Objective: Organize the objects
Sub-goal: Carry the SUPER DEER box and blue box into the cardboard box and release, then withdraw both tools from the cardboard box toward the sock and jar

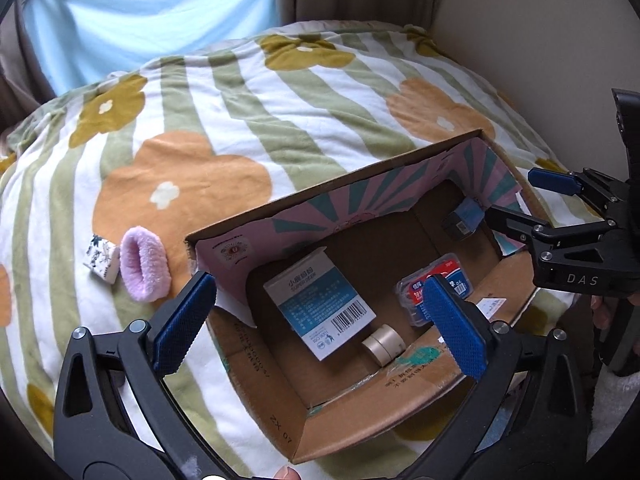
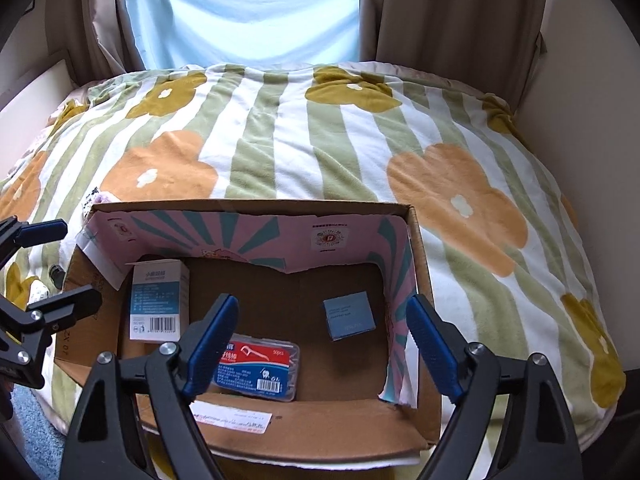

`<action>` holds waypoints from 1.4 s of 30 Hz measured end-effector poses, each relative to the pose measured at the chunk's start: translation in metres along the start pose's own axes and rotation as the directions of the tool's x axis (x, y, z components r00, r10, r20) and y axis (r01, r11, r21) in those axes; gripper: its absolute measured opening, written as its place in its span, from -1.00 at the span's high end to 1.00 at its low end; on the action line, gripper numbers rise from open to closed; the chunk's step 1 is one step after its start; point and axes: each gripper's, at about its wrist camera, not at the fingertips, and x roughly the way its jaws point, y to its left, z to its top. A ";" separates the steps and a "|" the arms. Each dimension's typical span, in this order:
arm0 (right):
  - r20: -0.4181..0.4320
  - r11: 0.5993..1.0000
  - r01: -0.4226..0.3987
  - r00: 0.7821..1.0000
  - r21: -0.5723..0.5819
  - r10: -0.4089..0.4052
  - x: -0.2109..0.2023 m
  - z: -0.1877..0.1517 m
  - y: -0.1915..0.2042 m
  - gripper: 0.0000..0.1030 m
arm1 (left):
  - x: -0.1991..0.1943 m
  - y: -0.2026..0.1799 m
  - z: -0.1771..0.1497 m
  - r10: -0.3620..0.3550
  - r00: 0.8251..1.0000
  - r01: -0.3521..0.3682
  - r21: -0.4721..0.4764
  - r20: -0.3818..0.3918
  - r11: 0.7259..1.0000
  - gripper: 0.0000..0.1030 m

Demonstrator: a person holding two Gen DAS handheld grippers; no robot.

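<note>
An open cardboard box (image 1: 340, 176) lies on a flowered blanket. Inside it are a white-and-blue carton (image 1: 320, 304), a beige tape roll (image 1: 383, 345), a clear floss-pick case (image 1: 448, 276) and a small blue-grey box (image 1: 464, 220). My left gripper (image 1: 319, 279) hangs open over the box's left half, nothing between its blue pads. My right gripper (image 2: 322, 300) is open above the right half, between the floss-pick case (image 2: 260, 364) and the small blue-grey box (image 2: 348, 316), touching neither. Left of the box, on the blanket, lie a pink fluffy scrunchie (image 1: 142, 266) and a small patterned white box (image 1: 102, 258).
The striped blanket (image 2: 280, 140) covers a bed that ends at beige curtains (image 2: 440, 12) and a bright window at the back. A pale wall (image 1: 540, 32) runs along the right side. The box's near flap (image 2: 304, 424) folds outward toward me.
</note>
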 end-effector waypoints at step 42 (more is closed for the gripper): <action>0.178 0.978 -0.121 0.972 -0.173 0.152 -0.082 0.081 0.153 -0.99 | -0.163 0.183 -0.039 0.188 0.966 -0.131 -0.293 0.176 0.947 -1.00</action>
